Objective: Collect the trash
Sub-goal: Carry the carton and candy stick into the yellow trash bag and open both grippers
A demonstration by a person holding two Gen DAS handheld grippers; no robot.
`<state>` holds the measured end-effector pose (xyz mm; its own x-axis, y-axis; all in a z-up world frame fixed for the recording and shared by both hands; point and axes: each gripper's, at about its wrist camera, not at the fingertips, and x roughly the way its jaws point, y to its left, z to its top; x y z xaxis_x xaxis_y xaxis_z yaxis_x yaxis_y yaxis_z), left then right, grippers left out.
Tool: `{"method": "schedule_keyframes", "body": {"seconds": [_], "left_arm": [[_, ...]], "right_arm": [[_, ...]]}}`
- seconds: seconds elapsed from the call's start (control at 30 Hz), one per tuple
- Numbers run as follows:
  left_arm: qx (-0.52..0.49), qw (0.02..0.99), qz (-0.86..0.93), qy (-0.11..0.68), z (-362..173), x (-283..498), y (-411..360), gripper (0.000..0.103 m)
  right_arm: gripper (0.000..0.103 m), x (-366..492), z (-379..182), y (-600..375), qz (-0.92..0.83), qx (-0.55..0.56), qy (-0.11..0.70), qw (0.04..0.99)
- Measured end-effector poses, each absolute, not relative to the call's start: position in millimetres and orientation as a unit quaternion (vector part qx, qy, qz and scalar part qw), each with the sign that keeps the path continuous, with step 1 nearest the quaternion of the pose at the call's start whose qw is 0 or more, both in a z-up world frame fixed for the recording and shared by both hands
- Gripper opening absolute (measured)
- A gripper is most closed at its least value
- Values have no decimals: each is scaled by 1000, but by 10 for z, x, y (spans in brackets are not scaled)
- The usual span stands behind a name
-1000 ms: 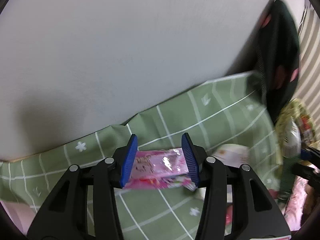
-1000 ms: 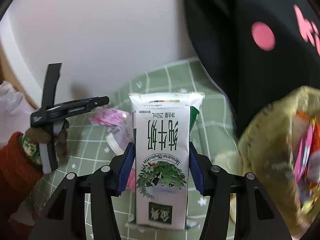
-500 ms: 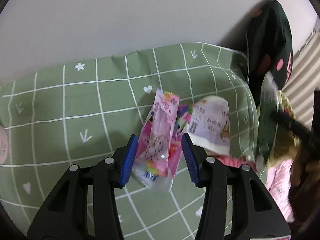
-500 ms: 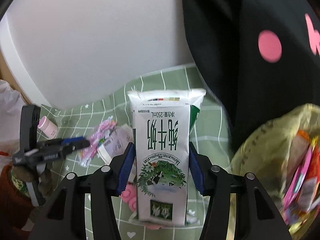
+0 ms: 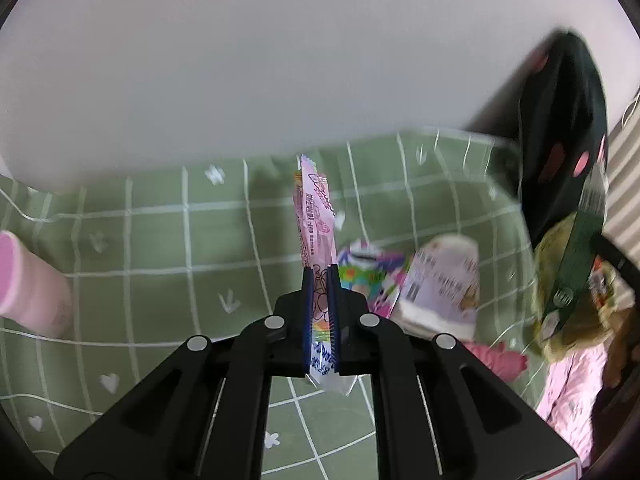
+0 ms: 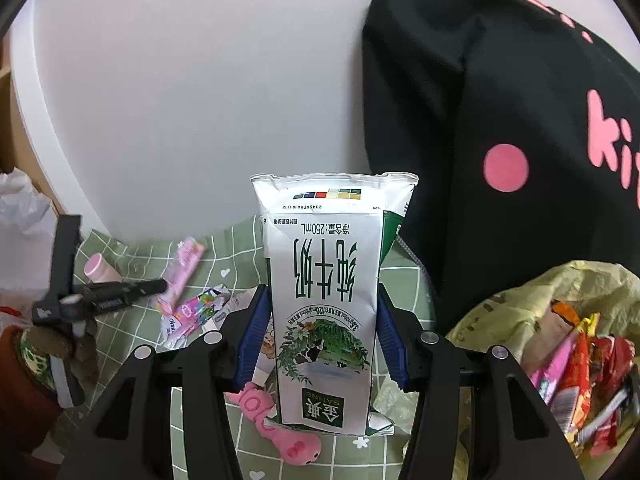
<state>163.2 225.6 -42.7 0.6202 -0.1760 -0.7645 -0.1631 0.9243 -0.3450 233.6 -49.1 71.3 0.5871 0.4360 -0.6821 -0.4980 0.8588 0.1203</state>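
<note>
The left gripper (image 5: 320,300) has just closed its jaws on a pink snack wrapper (image 5: 316,216), which stands on edge between the pads above the green checked cloth (image 5: 160,240). The right gripper (image 6: 320,332) clamps an upside-down 250 mL milk carton (image 6: 324,300) across its width, raised above that cloth. Right of the carton sits a yellow trash bag (image 6: 520,304), mouth open, against a black cushion (image 6: 500,80). Left of the carton, more wrappers (image 6: 200,308) lie on the cloth; a bare strip runs along the white wall (image 6: 180,100).
</note>
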Motion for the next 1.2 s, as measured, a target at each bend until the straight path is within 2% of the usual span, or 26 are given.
{"method": "schedule_keyframes", "body": {"seconds": [0.17, 0.6, 0.97, 1.2], "left_arm": [[-194, 896, -16, 398, -78, 1527, 2271, 6], [-140, 922, -96, 349, 559, 1679, 1431, 6], [-103, 899, -253, 343, 907, 2111, 35, 6], [-81, 883, -299, 353, 941, 2232, -561, 6]], "right_arm": [[48, 2265, 746, -599, 255, -31, 364, 895], [48, 1983, 1206, -1042, 218, -5, 301, 928], [48, 1829, 1645, -2061, 126, 16, 239, 963], [48, 1749, 1810, -2495, 103, 21, 220, 970]]}}
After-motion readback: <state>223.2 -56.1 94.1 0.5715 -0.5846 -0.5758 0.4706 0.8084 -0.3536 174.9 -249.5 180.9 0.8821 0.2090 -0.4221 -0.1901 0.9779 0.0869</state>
